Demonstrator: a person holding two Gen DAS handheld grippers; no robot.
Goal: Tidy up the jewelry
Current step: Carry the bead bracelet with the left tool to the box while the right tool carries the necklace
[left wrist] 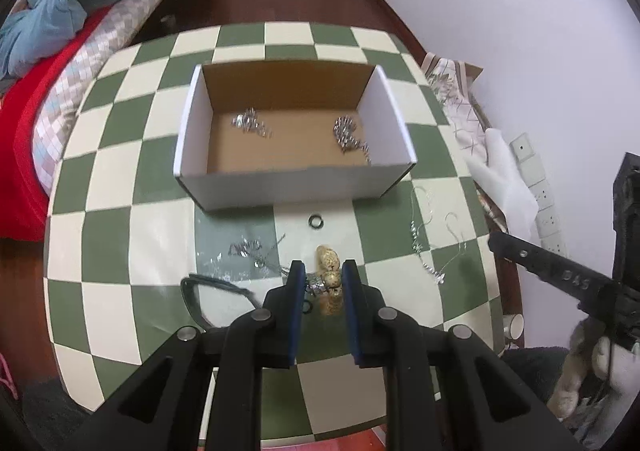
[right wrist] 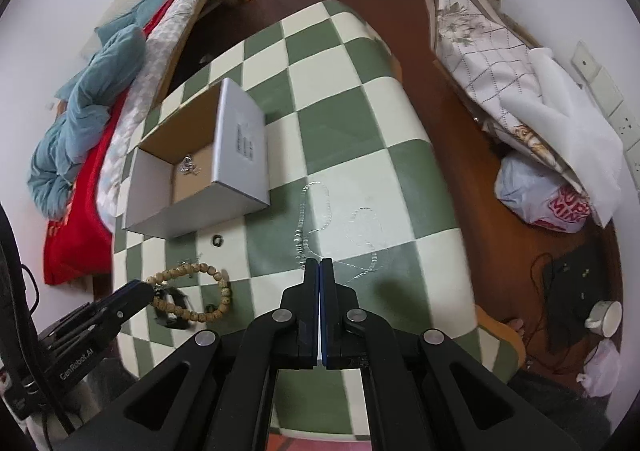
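Observation:
An open white cardboard box (left wrist: 280, 187) stands on the checked table and holds two heaps of silver jewelry (left wrist: 252, 123); the box also shows in the right wrist view (right wrist: 240, 139). My left gripper (left wrist: 322, 277) is closed around a tan bead bracelet (left wrist: 330, 279), which also shows in the right wrist view (right wrist: 192, 271) as a loop on the table. My right gripper (right wrist: 319, 265) is shut and empty, just short of a silver chain (right wrist: 316, 207). That silver chain (left wrist: 424, 247) also lies at the right in the left wrist view. A small dark ring (left wrist: 316, 221) lies before the box.
Loose silver pieces (left wrist: 248, 251) and a dark band (left wrist: 216, 287) lie left of my left gripper. A bed (left wrist: 60, 63) stands to the left. Folded cloth (right wrist: 500, 91), a plastic bag (right wrist: 540, 195) and a cup (right wrist: 606, 317) lie on the floor at the right.

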